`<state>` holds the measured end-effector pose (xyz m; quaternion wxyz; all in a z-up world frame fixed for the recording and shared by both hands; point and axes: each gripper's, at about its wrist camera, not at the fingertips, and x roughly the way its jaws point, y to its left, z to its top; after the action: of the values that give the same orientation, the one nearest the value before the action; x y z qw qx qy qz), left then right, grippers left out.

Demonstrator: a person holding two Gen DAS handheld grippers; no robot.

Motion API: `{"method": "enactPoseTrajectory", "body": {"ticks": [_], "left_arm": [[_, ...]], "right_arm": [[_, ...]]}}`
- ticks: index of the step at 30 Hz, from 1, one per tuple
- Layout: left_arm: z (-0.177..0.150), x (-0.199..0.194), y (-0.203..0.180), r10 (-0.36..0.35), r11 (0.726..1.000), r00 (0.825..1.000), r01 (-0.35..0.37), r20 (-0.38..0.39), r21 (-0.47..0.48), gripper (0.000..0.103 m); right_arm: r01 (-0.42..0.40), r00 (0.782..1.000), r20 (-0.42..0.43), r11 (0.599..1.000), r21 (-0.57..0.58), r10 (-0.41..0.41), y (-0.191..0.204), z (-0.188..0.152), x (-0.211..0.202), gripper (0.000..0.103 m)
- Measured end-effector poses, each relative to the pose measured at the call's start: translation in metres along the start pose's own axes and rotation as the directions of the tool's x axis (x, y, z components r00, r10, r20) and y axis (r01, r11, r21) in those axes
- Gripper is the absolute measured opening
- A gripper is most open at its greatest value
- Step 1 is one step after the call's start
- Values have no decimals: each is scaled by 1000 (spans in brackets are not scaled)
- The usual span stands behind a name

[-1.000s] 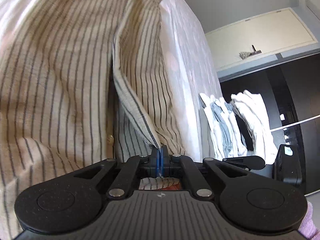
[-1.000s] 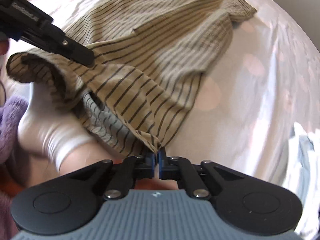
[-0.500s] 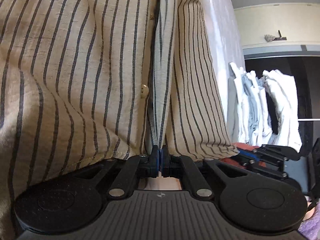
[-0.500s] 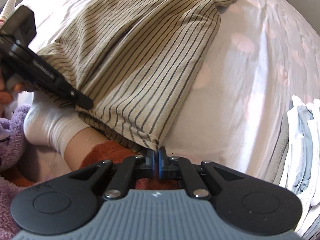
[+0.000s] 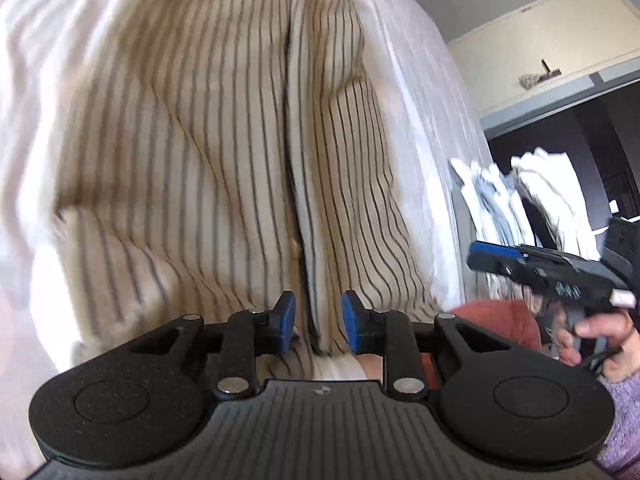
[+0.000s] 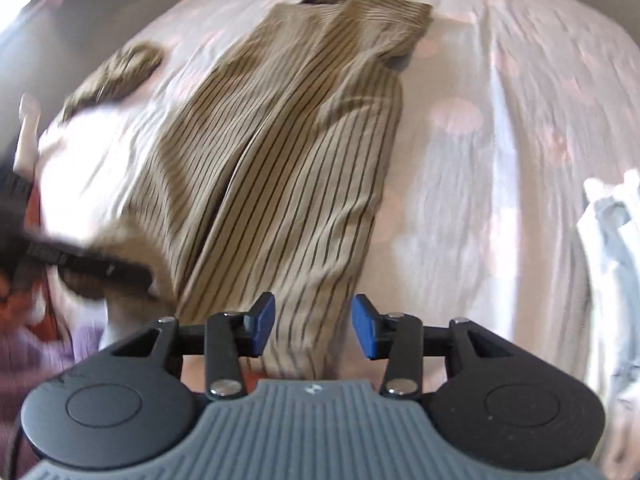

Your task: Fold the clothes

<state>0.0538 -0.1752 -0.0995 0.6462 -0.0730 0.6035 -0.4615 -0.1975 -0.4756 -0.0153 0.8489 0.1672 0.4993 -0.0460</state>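
Observation:
A beige shirt with thin dark stripes [image 5: 224, 168] lies spread lengthwise on the pale bed sheet [image 5: 424, 112], its button edge running down the middle. The jaws of my left gripper [image 5: 318, 320] are opening; the shirt's lower edge lies loose between the blue pads [image 5: 286, 318], which do not press on it. In the right wrist view the same shirt [image 6: 288, 152] stretches away from my right gripper [image 6: 314, 326]. Its jaws are opening too, with the hem lying slack between them. Each gripper shows in the other's view: the right gripper [image 5: 520, 264] and, blurred, the left gripper [image 6: 100, 270].
A stack of folded white and grey clothes [image 5: 504, 200] stands at the bed's right edge [image 6: 612, 232]. Behind it is a dark wardrobe opening [image 5: 592, 144]. A person's rust-coloured knee [image 5: 496, 316] and purple sleeve [image 5: 624, 424] are close to the grippers.
Both grippers were shut on the shirt's lower edge; now their jaws stand apart and the cloth is let go. The shirt, lifted a second ago, lies flat on the bed.

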Motion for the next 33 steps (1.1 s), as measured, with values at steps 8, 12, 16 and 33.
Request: {"method": "enactPoseTrajectory", "body": {"ticks": [8,12,16,33], "left_arm": [[32,-29,51,223,974,964,-214,146,-75,23],[49,-31,72,287,957,938,-270,194,-108,23],[54,-26,88,289,954,934,-261,209,-151,23],[50,-15,99,279,954,929,-240,243,-178,23]], "right_arm": [[-12,996,93,988,157,-2,-34,60,71,46],[-35,993,118,971,237,7,-48,67,96,46],[-74,988,153,948,311,27,-64,71,114,46],[-73,979,202,895,440,-19,-80,41,122,1]]}}
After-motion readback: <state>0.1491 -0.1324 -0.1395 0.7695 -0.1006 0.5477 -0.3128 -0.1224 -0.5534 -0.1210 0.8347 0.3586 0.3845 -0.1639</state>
